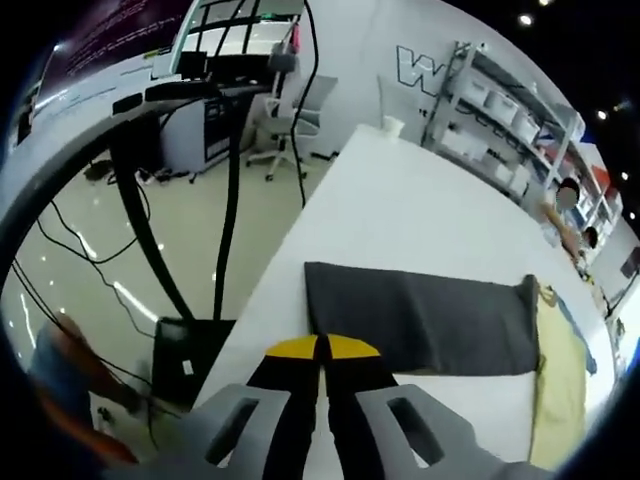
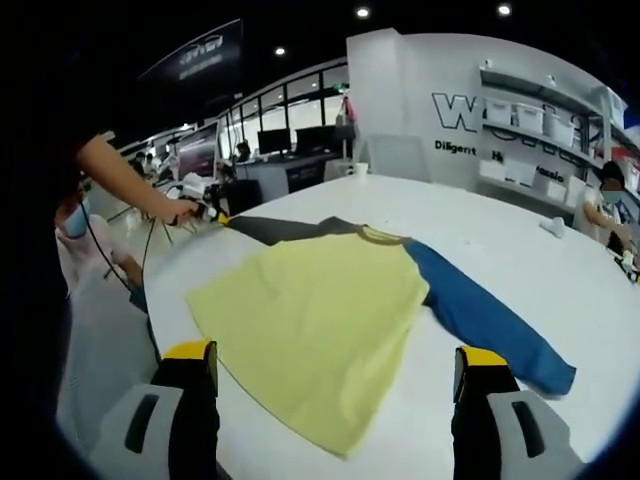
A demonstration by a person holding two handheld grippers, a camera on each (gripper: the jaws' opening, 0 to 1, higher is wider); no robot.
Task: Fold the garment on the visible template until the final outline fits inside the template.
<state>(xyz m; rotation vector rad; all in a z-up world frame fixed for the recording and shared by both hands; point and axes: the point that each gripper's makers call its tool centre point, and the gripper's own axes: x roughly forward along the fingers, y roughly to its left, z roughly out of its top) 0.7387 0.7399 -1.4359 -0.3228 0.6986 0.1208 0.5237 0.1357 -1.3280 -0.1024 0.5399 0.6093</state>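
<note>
Garment: raglan shirt [image 2: 320,320] lying flat on white table [image 2: 480,230] | left gripper [image 1: 322,347] pinching dark sleeve [image 1: 420,318]; right gripper [image 2: 335,365] hanging spread, empty | advice: fold sleeve inward, keeping tension even.

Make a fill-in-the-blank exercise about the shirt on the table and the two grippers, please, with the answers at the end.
1. The yellow long-sleeved shirt lies on a ____ table.
2. Its spread sleeve nearest the right gripper is ____.
3. The right gripper's jaws are ____.
4. The left gripper, at the dark grey sleeve, has its jaws ____.

Answers: white; blue; open; shut
</note>
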